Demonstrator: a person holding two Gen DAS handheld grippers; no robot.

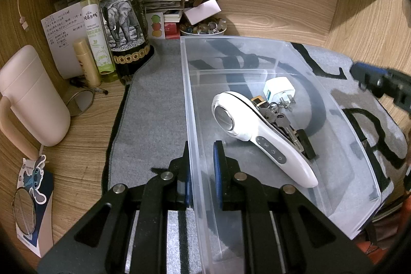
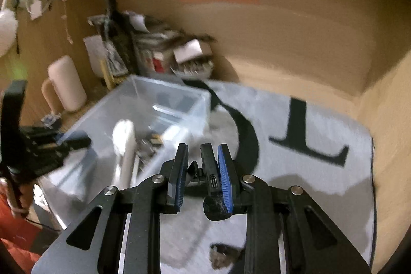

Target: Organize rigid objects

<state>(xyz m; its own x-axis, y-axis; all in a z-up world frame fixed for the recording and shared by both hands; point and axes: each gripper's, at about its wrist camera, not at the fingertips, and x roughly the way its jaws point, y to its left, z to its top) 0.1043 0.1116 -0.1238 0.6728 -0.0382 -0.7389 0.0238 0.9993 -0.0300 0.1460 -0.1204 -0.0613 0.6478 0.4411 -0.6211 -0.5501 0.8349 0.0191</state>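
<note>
Wood-walled counter, grey mat | your left gripper [image 1: 201, 166] fingers clamp clear bin [image 1: 359, 145] wall | right gripper [image 2: 203, 171] pinches small black device [image 2: 212, 171], mid-carry | next: drop it in the bin.

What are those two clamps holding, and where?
The left gripper pinches the clear bin's side wall. The right gripper holds a small black gadget by its flat sides.
</note>
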